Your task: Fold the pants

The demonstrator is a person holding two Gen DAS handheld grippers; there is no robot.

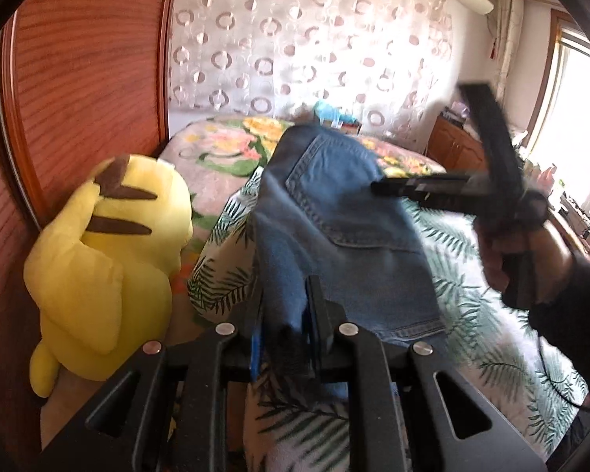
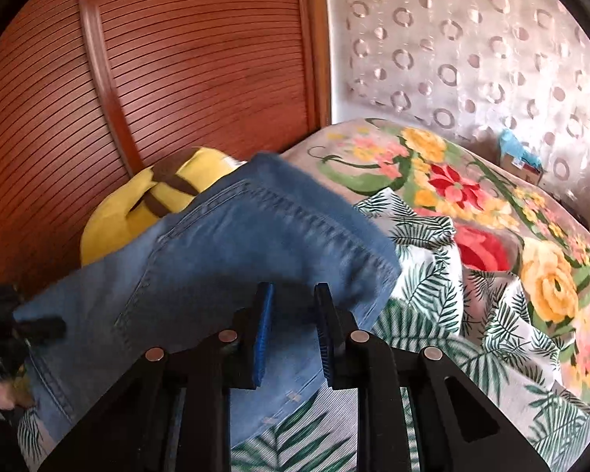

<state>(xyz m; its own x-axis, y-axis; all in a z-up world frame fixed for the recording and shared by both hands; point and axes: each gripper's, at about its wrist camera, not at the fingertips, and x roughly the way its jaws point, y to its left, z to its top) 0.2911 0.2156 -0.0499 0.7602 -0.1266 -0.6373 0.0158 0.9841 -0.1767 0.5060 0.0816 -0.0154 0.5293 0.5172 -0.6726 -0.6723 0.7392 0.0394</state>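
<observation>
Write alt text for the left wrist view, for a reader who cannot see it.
The left claw is clamped on a bunched fold of blue jeans spread on a leaf-print bedsheet. The right claw, held in a hand at right, hovers blurred over the jeans. A yellow plush toy sits at left against a wooden panel.

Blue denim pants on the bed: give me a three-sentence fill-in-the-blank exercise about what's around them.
The left gripper is shut on blue denim ____. Beside them sits a soft plush toy, coloured ____. Under them lies a white bedspread printed with green ____.
Missing: pants; yellow; leaves.
</observation>
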